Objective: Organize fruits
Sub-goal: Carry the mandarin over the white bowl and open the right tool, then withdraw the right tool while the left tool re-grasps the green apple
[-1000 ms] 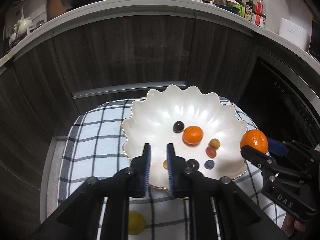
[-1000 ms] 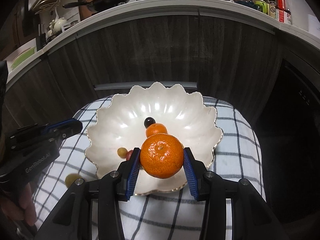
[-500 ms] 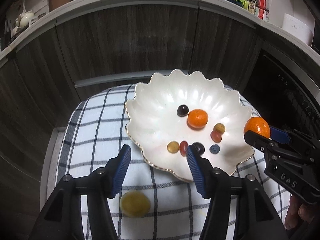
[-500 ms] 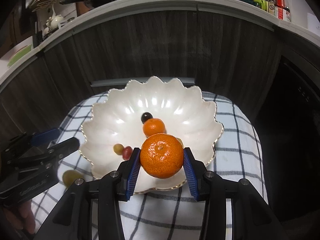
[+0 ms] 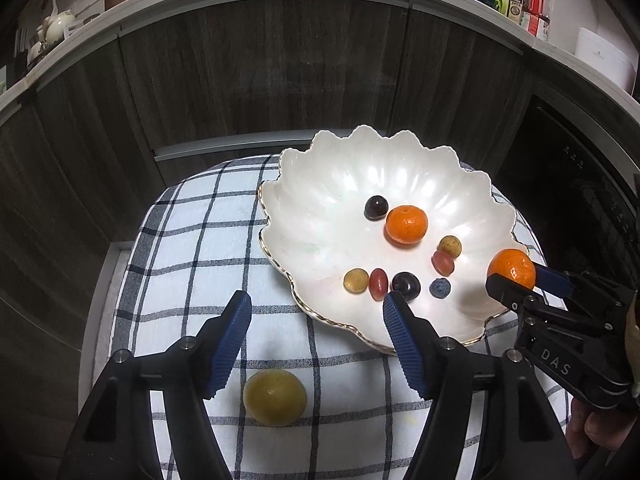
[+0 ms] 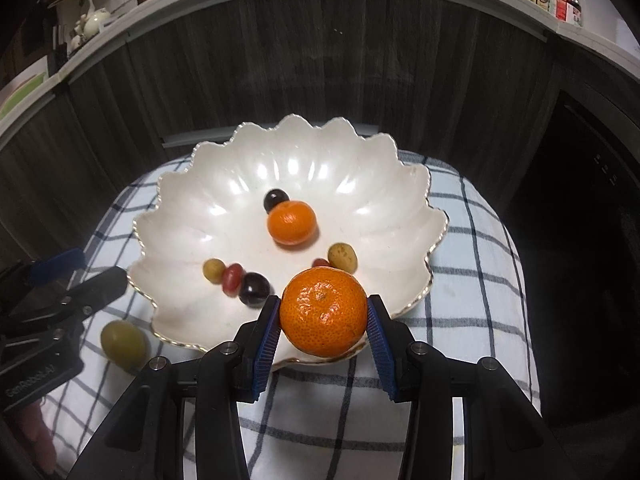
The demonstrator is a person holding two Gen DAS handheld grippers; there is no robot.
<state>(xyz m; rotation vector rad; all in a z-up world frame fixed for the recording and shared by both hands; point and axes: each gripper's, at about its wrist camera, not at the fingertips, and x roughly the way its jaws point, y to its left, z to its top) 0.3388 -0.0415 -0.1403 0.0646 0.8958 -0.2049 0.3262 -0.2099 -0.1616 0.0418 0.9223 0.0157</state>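
Note:
A white scalloped bowl (image 5: 328, 216) (image 6: 192, 216) sits on a checked cloth and holds a tangerine (image 5: 406, 224) (image 6: 291, 223), dark grapes, red and yellow grapes and a blueberry (image 5: 440, 288). My right gripper (image 6: 323, 320) is shut on a second tangerine (image 6: 323, 311) (image 5: 511, 272) above the bowl's near right rim. My left gripper (image 5: 316, 320) is open and empty, above the cloth at the bowl's near left edge. A yellow-green fruit (image 5: 274, 397) (image 6: 123, 340) lies on the cloth below and between the left fingers.
The checked cloth (image 5: 192, 248) covers a small surface in front of dark wood cabinets (image 5: 260, 72). A counter above carries bottles (image 5: 532, 4) and a pan. A dark oven front (image 5: 580, 184) stands at the right.
My left gripper has opened wide and pulled back and left from the bowl, bringing the yellow-green fruit into view between its fingers. The right gripper still holds the tangerine, slightly nearer the bowl.

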